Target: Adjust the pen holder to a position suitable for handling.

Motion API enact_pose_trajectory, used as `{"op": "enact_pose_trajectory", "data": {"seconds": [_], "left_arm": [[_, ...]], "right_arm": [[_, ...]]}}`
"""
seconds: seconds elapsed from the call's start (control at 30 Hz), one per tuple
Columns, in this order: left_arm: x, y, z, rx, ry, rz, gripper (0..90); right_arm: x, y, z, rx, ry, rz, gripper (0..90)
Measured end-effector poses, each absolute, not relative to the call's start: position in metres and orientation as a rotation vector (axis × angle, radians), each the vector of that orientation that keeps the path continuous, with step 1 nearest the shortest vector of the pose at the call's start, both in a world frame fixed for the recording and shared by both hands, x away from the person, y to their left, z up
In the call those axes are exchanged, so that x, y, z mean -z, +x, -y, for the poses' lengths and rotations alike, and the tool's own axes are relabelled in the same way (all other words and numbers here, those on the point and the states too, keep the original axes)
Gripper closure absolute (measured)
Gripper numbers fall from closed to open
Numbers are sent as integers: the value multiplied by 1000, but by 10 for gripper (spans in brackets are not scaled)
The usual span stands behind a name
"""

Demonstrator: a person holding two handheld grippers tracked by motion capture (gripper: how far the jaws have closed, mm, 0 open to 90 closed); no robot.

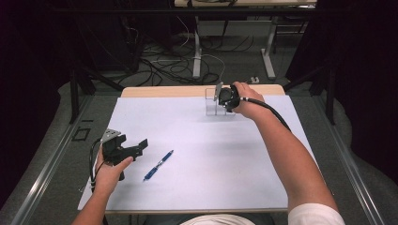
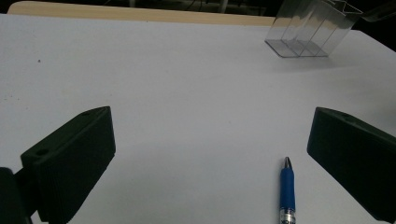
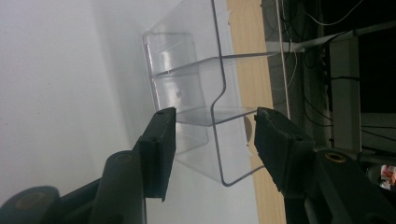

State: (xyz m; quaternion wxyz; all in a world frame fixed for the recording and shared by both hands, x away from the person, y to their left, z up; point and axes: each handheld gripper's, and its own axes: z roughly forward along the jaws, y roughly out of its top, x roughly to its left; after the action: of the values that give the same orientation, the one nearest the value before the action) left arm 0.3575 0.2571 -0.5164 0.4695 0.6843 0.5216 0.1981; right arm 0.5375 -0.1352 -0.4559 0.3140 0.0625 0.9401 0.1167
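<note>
My high view looked forward and down over the whole white table (image 1: pixel 211 178). My left gripper view sat low, facing across it toward the clear organizer (image 2: pixel 310 30); my right gripper view, rolled sideways, faced that organizer (image 3: pixel 191 88) closely.

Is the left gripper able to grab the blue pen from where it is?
Probably yes. The left gripper is open, the blue pen lies just ahead of it on the white table, and nothing sits between them.

Light: surface (image 1: pixel 206 140) bright white, surroundings dim
Shadows: soft, faint
Focus: near claws blurred in gripper views
Glare: mild on surface
</note>
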Motion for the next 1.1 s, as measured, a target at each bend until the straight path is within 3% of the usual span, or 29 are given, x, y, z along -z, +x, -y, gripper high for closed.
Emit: {"op": "enact_pose_trajectory", "data": {"seconds": [0.77, 1.1], "left_arm": [[517, 357, -258, -476, 1682, -1266, 12], [516, 357, -258, -479, 1674, -1261, 14]], "right_arm": [[474, 542, 116, -245, 132, -2515, 518], [469, 539, 116, -240, 171, -2520, 734]]}}
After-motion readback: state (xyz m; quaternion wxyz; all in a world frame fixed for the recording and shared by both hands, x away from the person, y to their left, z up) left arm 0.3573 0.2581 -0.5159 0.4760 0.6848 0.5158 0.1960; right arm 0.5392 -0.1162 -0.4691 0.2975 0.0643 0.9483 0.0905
